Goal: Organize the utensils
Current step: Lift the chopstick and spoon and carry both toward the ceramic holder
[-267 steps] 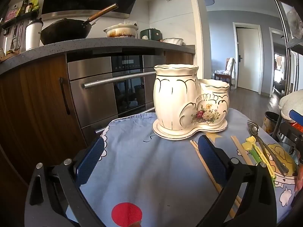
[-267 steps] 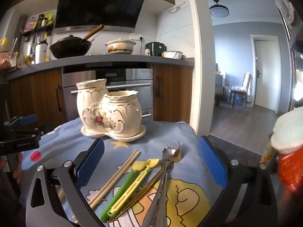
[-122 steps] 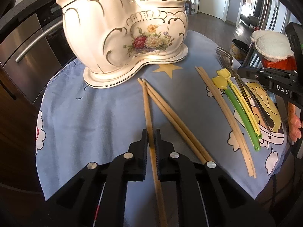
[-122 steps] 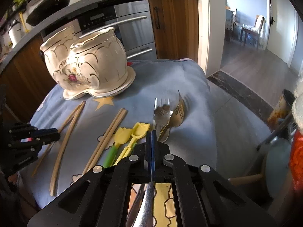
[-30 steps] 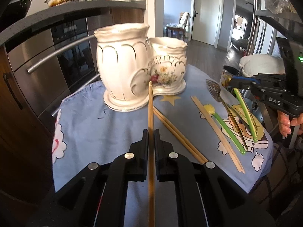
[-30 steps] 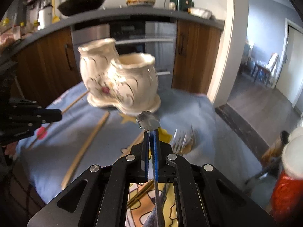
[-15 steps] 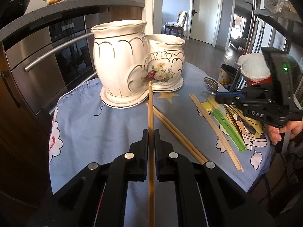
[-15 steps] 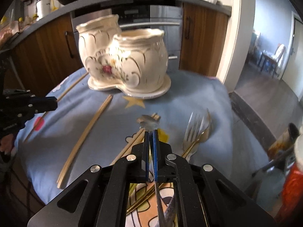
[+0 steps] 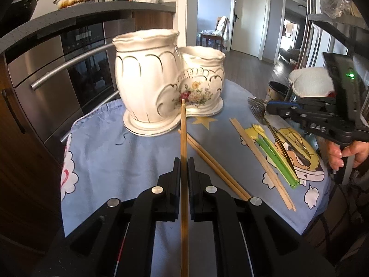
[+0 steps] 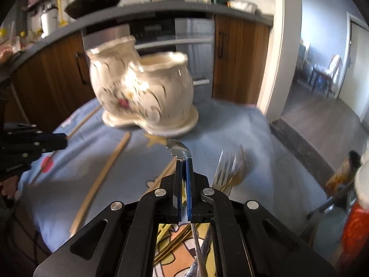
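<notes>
Pinching a single wooden chopstick [image 9: 183,143] between fingers pressed tight on its shaft, the left gripper [image 9: 183,161] hangs level above the near edge of the blue cartoon-print tablecloth [image 9: 110,152]. The stick's long axis runs straight away from the camera, and its far tip points at the painted flowers on the cream two-pot ceramic holder [image 9: 166,78], which stands upright at the far side of the table.

To the right, the right gripper [image 9: 268,110] reaches in from the table's right edge, held by a hand [image 9: 346,154] wrapped around its grip, a green light glowing on the unit; raised letters on its body read "DAS". In its own view the right gripper [image 10: 183,161] has its blue-padded fingers [image 10: 188,180] closed on the thin handle of a metal utensil [image 10: 178,150], whose shaped head juts forward toward the holder [image 10: 143,92], blurred in this view.

On the cloth lie a pair of chopsticks [image 9: 214,164] just right of the held one, a second pair [image 9: 260,161] farther right, green and yellow plastic utensils [image 9: 274,154] beside them, and a fork [image 10: 227,164] over a gold-toned spoon [image 10: 241,161] near the right gripper. All lie lengthwise, near to far. Behind stands a steel oven [image 9: 57,73] under a grey counter [image 9: 92,16].
</notes>
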Tool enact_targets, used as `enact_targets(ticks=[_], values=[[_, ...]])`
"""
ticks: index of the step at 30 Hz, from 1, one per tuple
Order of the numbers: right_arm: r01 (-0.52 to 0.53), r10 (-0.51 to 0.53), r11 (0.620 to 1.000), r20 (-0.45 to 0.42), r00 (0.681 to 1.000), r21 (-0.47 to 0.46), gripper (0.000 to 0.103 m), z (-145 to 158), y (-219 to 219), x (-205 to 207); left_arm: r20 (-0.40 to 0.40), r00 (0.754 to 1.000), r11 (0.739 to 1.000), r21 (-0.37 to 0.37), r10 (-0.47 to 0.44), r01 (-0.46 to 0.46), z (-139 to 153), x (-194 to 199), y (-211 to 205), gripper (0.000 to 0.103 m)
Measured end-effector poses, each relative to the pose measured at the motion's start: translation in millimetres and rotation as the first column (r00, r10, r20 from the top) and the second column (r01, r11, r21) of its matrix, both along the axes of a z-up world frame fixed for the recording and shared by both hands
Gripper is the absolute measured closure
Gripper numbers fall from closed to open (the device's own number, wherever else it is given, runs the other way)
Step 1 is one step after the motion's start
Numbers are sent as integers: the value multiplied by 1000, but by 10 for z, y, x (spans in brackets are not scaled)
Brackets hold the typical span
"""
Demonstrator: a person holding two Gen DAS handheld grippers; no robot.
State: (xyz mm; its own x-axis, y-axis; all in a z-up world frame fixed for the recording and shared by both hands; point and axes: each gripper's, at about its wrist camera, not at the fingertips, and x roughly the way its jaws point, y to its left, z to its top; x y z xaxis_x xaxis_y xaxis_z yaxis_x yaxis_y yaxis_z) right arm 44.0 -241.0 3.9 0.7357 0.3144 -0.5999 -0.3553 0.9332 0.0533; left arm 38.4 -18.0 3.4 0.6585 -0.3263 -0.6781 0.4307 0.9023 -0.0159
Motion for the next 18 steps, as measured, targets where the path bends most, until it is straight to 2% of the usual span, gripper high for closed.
enact_targets(ticks=[8, 18], values=[[-24, 20, 999, 164, 986, 24, 101, 376, 10, -225, 23, 1000, 1000, -14, -1, 1, 62, -11, 14, 97], [-60, 32, 994, 290, 956, 90, 101, 635, -12, -396, 35, 999, 1000, -26, 0, 1, 79, -18, 37, 97]])
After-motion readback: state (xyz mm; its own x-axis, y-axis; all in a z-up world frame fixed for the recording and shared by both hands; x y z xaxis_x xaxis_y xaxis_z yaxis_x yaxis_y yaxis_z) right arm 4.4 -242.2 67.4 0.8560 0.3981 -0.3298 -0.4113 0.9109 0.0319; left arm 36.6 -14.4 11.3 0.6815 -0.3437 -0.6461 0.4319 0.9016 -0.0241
